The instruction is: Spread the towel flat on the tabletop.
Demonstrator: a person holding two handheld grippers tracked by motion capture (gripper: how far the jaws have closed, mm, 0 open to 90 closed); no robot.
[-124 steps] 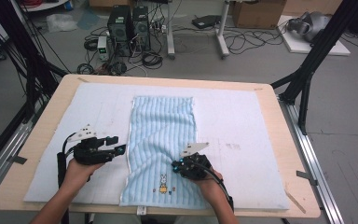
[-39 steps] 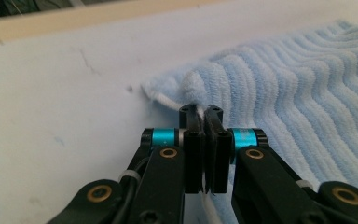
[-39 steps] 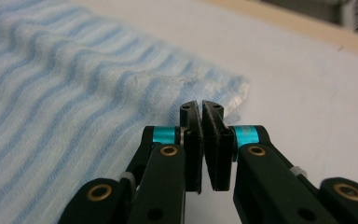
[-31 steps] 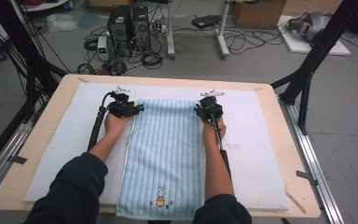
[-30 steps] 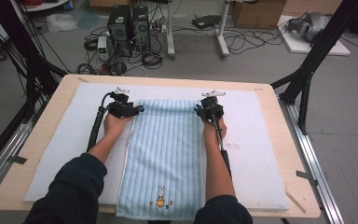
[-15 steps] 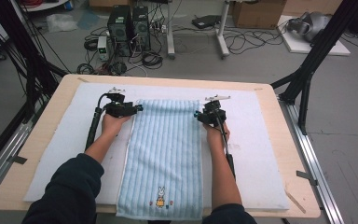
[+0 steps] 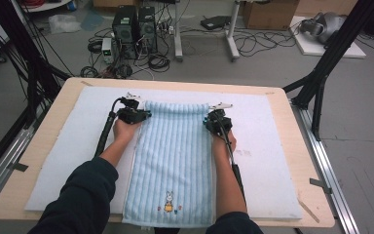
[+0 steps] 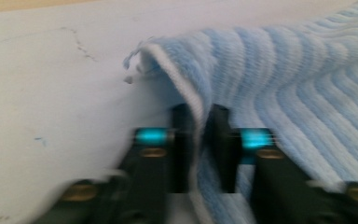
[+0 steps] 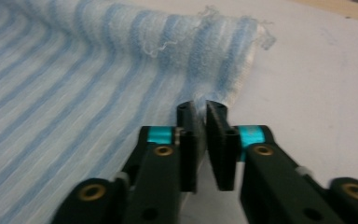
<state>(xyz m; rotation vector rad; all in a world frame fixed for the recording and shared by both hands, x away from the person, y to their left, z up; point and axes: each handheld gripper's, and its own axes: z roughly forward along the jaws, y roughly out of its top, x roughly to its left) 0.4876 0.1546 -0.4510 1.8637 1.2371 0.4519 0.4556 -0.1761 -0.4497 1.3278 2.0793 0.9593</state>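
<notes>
Towel (image 7: 175,156) far corners, away from its rabbit print (image 7: 168,201): our left gripper (image 8: 200,116) and right gripper (image 9: 201,112) have just closed, each pinching an edge, so lifting can begin.

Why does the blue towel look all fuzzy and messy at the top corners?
Loose threads stick out from the towel's far corners, frayed. Both corners are also humped up because the left gripper and right gripper have just closed on the edges there.
</notes>
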